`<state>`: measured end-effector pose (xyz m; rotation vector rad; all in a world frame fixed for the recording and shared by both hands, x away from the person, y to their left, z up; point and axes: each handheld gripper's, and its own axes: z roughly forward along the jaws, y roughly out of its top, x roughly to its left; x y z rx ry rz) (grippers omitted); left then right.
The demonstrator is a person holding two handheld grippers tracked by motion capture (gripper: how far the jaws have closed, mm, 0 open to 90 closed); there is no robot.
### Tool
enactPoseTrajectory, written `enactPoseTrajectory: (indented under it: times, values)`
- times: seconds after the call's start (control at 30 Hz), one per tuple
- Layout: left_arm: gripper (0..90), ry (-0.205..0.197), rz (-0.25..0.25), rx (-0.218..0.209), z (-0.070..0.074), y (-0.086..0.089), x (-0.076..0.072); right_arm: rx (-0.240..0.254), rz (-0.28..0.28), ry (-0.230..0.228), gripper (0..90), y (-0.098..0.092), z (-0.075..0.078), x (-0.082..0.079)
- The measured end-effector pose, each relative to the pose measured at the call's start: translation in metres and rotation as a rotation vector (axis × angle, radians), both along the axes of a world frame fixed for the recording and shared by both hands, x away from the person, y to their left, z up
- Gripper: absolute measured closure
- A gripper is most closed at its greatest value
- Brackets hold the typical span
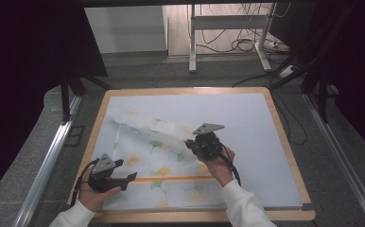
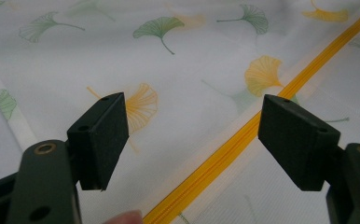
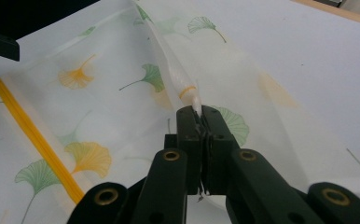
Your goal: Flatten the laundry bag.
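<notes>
A thin white cloth [image 1: 157, 161] printed with green and yellow ginkgo leaves lies on the pale board [image 1: 247, 123], an orange stripe [image 1: 171, 178] running across it. My right gripper [image 1: 193, 142] is shut on a raised fold of the cloth [image 3: 178, 79], lifting it into a ridge above the board. Its jaws press together with the fabric edge pinched between them [image 3: 201, 123]. My left gripper [image 1: 132, 177] rests low at the cloth's near left, open. Between its pads [image 2: 101, 135] I see the orange stripe [image 2: 243, 135] and a yellow leaf; nothing is gripped.
The board sits on a wooden table [image 1: 284, 142] with a light rim. Bare board lies to the right of the cloth. Metal rails [image 1: 48, 161] run along both sides; a desk frame and cables [image 1: 242, 42] stand on the floor behind.
</notes>
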<state>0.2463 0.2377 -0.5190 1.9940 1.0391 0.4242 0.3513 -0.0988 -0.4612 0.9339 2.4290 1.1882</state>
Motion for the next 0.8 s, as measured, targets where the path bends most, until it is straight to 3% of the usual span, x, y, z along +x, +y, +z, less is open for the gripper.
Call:
enactPoseTrajectory:
  times: [0.8]
  values:
    - [24.3, 0.022, -0.014, 0.005, -0.003, -0.002, 0.004, 0.044, -0.064, 0.041, 86.8, -0.018, -0.007, 0.030]
